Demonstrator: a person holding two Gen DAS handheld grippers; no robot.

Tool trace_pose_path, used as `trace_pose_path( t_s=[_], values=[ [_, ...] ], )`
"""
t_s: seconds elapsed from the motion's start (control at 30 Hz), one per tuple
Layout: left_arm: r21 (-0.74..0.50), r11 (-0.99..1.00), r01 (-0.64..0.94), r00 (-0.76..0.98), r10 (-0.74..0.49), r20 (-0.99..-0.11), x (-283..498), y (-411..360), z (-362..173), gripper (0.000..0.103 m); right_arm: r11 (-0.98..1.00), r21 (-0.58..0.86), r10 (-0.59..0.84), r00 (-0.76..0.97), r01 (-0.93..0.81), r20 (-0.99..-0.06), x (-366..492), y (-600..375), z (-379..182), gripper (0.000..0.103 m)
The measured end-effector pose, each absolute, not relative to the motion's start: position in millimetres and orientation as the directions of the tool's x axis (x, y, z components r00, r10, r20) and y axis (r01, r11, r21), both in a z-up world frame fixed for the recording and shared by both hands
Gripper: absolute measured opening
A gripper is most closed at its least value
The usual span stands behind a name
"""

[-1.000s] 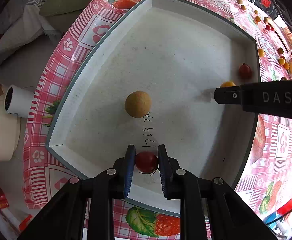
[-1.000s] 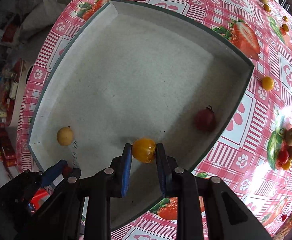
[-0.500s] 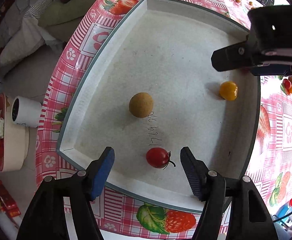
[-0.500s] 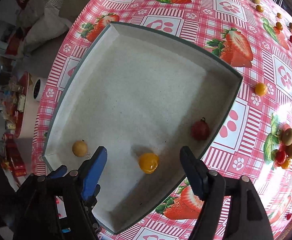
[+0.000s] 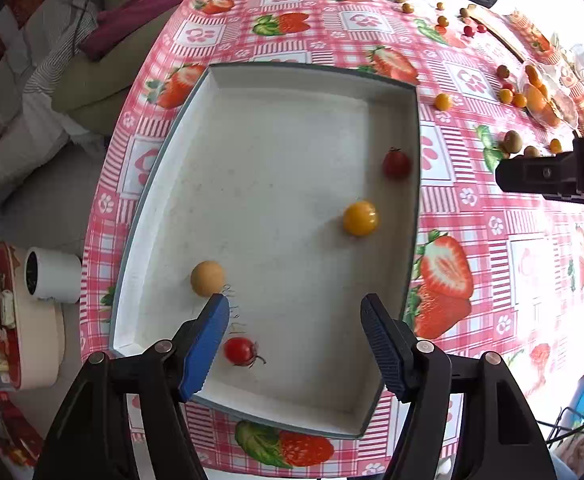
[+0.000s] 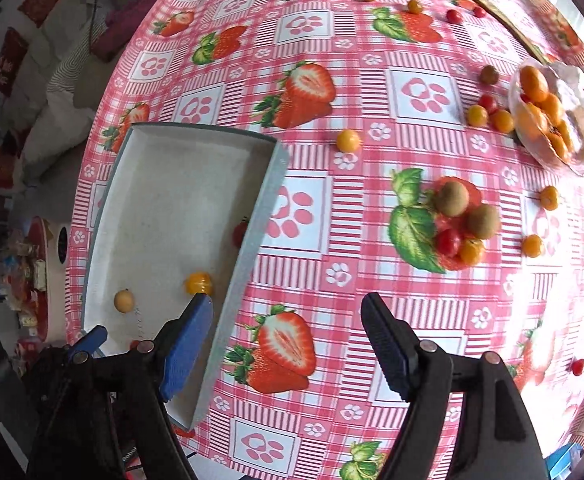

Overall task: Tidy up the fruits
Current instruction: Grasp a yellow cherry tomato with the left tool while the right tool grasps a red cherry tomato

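Tablecloth (image 6: 372, 208): kiwi cluster (image 6: 464, 208) right-view only

Dark red tomato (image 6: 239, 234) half hidden behind the tray wall (image 6: 252, 248)

Handwritten digits on the tray (image 5: 292, 160) floor are too blurred to read.

A shallow white cardboard tray (image 5: 410, 128) is set on the worktop covered by a pink strawberry-print oilcloth (image 5: 472, 208). Four fruits are found inside it: a dark red cherry tomato (image 5: 396, 163) by the right wall, a round yellow tomato (image 5: 360, 218) just nearer, a tan round fruit (image 5: 207, 278) toward the left wall, and a bright red cherry tomato (image 5: 239, 351) nearest of all. More loose small fruits (image 6: 462, 224) are scattered right of the tray, with a clear plastic bowl of oranges (image 6: 548, 120) farther right.
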State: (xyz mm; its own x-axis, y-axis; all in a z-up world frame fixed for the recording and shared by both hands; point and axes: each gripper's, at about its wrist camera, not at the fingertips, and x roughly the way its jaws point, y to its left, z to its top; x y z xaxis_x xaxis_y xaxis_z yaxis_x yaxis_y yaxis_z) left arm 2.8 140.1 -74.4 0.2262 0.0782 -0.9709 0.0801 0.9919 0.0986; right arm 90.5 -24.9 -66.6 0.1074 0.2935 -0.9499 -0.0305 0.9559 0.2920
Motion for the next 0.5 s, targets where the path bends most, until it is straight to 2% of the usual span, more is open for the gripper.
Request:
trace_pose_path(
  t_s=[0.17, 0.5],
  values=[
    [0.081, 0.981, 0.174, 0.248, 0.036, -0.968, 18.5, 96.8, -63.0, 0.070, 0.961, 0.257, 0.245, 0.117, 0.100, -0.962, 67.2, -90.0, -74.8, 0.080],
    [0.042, 0.921, 0.387, 0.239, -0.056, -0.969, 38.6, -17.4, -72.6, 0.070, 0.927, 0.154, 0.127, 0.099, 0.343, -0.987, 3.5, -219.1, -94.2, 0.080]
  ],
)
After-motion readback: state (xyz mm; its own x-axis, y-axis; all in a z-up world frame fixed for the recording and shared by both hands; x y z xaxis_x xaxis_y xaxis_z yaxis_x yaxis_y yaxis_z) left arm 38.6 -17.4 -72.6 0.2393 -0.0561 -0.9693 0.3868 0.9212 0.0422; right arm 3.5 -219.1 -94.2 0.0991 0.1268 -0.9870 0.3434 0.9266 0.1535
